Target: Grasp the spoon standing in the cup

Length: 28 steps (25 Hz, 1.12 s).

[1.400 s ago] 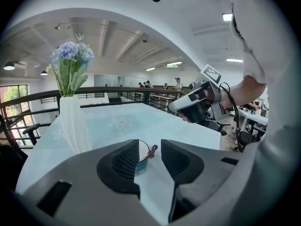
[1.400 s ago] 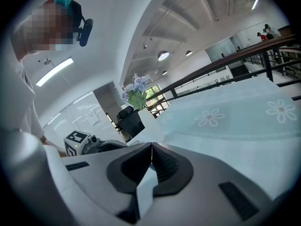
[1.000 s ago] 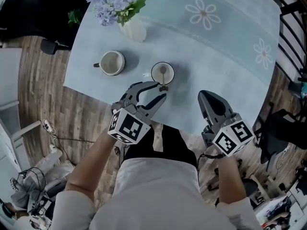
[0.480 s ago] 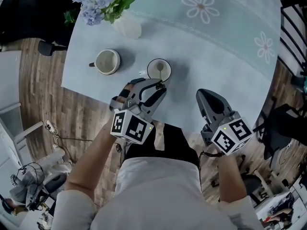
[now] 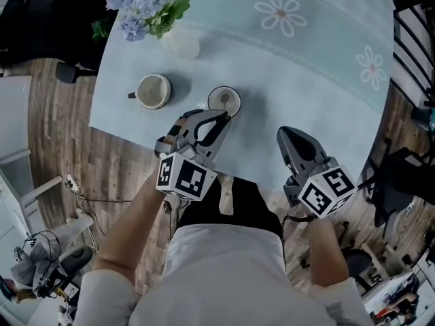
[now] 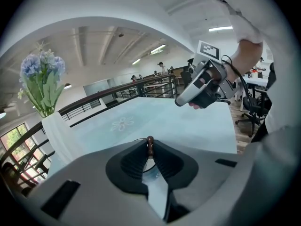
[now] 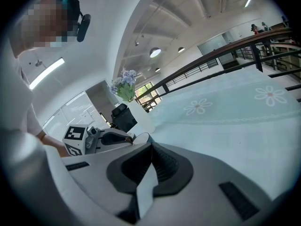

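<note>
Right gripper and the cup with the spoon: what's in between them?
Nothing but bare tablecloth lies between the right gripper and the cup. The head view shows it.

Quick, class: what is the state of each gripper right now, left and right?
Left gripper: jaws closing on the spoon, its handle between them.
Right gripper: closed, holding nothing.

I find no word, number or brand name that I can read in any view. The only signs are black-and-white square markers, patterns rather than letters. They sit on my left cube, lower left of centre in the head view, and on my right cube, lower right there.
</note>
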Motion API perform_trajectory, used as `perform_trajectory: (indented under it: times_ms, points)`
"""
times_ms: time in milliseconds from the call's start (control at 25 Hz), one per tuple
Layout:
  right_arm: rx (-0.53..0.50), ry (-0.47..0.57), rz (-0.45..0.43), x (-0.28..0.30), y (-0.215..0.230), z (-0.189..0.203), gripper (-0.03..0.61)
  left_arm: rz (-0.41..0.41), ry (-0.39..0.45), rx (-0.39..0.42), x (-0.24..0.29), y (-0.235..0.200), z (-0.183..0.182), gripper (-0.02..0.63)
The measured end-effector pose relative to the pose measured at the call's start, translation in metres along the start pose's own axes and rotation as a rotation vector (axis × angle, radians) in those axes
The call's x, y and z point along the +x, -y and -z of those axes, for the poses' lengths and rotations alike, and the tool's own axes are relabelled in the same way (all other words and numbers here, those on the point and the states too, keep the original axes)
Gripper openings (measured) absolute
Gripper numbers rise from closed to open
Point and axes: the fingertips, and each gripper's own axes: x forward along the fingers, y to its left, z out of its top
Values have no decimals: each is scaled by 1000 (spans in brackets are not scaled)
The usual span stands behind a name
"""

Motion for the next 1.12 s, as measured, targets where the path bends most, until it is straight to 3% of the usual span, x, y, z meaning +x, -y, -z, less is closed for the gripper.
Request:
perform_trajectory:
  times_ms: [520, 1120]
  points:
    - [-33, 25, 8, -4, -15, -25, 21, -60, 124, -172, -41, -37, -38, 51]
    - [-132, 117, -22, -21, -63, -78, 21, -128, 391, -229, -130, -60, -124, 51]
